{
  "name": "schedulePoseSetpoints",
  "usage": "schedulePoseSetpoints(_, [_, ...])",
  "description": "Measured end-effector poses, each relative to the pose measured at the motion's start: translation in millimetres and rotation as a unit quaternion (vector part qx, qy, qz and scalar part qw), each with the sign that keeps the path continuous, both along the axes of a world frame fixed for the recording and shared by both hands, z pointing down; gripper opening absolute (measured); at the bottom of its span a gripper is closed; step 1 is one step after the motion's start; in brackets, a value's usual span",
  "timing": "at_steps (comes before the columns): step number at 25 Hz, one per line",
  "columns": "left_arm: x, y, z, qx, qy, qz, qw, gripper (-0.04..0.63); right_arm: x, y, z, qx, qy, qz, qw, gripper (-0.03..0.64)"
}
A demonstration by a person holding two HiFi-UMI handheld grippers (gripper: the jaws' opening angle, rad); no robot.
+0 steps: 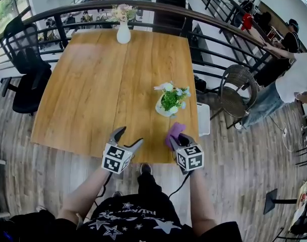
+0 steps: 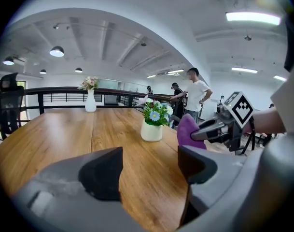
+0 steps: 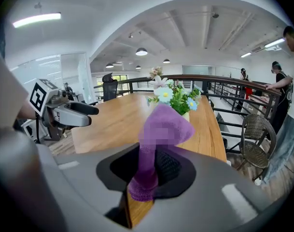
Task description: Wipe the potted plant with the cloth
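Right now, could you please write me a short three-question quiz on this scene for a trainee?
1. True or false: the left gripper holds the cloth.
2. Which stands nearer to the two grippers on the table? A: the potted plant. B: the white vase.
3. Fill in the gap: the right gripper is shut on the ____.

Key
1. False. The left gripper's jaws stand apart with nothing between them.
2. A. The white vase is at the far edge, by the railing.
3. Cloth. It is purple and sticks up from between the jaws.
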State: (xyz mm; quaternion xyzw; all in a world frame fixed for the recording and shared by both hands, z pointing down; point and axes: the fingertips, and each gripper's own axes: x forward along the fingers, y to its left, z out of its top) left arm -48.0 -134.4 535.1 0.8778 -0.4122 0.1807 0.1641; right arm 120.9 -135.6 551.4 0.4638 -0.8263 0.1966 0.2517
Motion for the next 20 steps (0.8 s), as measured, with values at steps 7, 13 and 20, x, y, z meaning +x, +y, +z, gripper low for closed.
schedulePoseSetpoints(7, [-40,63,-17,0.017,0.013,-0.006,0.9998,0.370,-41,60,-25,0.025,-0.003,-0.013,1.000,0.080])
schedulePoseSetpoints(13, [-72,108,-23,0.029,0.015,-0.005,0.9995,0.266,-76,105,-38,0.043,-0.013,-0.012,0.999,0.078])
schedulePoseSetpoints(20, [-96,153,-28,0.039,0.019,0.005,0.9990,0.136,-99,157,-46,0.063,-0.023,0.013,0.998,0.078])
